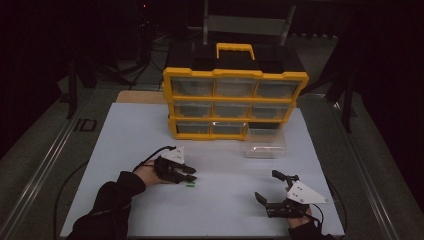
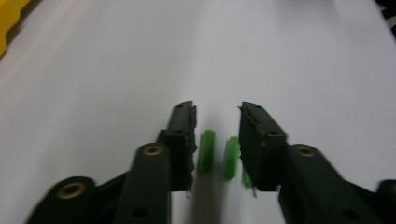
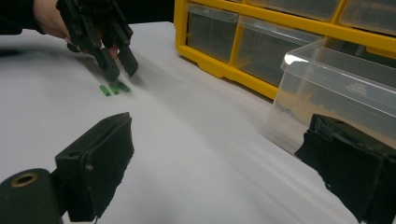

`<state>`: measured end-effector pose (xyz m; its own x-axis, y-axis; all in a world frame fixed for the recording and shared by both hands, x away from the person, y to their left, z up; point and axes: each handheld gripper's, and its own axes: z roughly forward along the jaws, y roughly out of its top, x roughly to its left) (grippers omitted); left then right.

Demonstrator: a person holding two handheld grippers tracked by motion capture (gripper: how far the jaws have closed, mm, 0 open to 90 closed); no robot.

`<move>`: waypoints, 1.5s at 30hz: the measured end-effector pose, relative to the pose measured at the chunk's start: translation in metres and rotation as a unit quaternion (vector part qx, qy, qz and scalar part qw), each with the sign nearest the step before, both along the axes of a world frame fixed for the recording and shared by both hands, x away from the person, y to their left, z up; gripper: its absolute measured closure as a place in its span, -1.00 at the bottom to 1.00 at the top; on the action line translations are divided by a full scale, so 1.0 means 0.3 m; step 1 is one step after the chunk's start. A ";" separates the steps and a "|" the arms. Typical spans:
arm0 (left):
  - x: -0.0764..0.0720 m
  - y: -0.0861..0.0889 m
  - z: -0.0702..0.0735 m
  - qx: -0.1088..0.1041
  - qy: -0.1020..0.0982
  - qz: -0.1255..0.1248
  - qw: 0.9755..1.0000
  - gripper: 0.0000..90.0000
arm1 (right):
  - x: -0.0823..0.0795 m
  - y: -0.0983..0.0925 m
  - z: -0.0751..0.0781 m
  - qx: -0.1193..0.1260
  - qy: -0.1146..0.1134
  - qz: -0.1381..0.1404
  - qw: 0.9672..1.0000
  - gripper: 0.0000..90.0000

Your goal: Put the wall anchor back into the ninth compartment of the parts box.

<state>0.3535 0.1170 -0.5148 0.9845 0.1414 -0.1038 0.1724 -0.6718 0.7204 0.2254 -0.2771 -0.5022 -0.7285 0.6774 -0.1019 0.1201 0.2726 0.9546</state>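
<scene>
Three small green pieces (image 1: 190,186) lie side by side on the white table (image 1: 125,150). My left gripper (image 1: 192,175) hangs just over them, jaws narrowly apart. In the left gripper view two pieces (image 2: 206,151) lie in the gap between the jaws, and a third (image 2: 247,179) peeks from under the right jaw. The pads do not press on them. The right gripper view shows the left gripper (image 3: 120,70) just above the green pieces (image 3: 114,88). My right gripper (image 1: 266,186) rests near the front right edge, wide open with nothing between its jaws (image 3: 229,158).
A yellow drawer organiser (image 1: 235,102) with clear drawers stands upright at the back of the table. One clear drawer bin (image 1: 265,142) sits out on the table in front of its lower right slot, close to the right gripper (image 3: 336,88). Dark surroundings beyond the table edges.
</scene>
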 end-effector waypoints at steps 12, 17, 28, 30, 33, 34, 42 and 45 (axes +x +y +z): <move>0.010 -0.015 -0.019 0.027 -0.004 0.000 1.000 0.87 | 0.000 -0.001 0.000 -0.001 0.000 0.000 1.000 -0.82; 0.016 -0.018 -0.017 0.031 0.007 0.003 0.999 0.89 | 0.000 0.000 0.000 -0.001 0.000 0.000 1.000 -0.82; 0.034 -0.027 0.040 0.032 0.010 0.015 0.999 0.89 | -0.003 -0.003 0.002 0.005 -0.003 0.001 1.000 -0.82; 0.038 -0.031 0.063 0.032 0.009 0.017 0.999 0.89 | -0.003 -0.004 0.002 0.005 -0.004 0.000 1.000 -0.82; 0.041 -0.036 0.086 0.030 0.008 0.018 0.999 0.89 | -0.002 -0.005 0.002 0.004 -0.005 0.001 1.000 -0.82; 0.046 -0.041 0.109 0.032 0.008 0.020 0.999 0.89 | -0.003 -0.004 0.003 0.002 -0.007 0.001 1.000 -0.82; 0.054 -0.064 0.187 0.040 0.002 0.014 0.999 0.89 | -0.003 -0.006 0.003 0.007 -0.006 0.002 1.000 -0.82; 0.057 -0.071 0.204 0.044 0.001 0.012 0.999 0.89 | -0.003 -0.006 0.003 0.005 -0.006 0.002 1.000 -0.82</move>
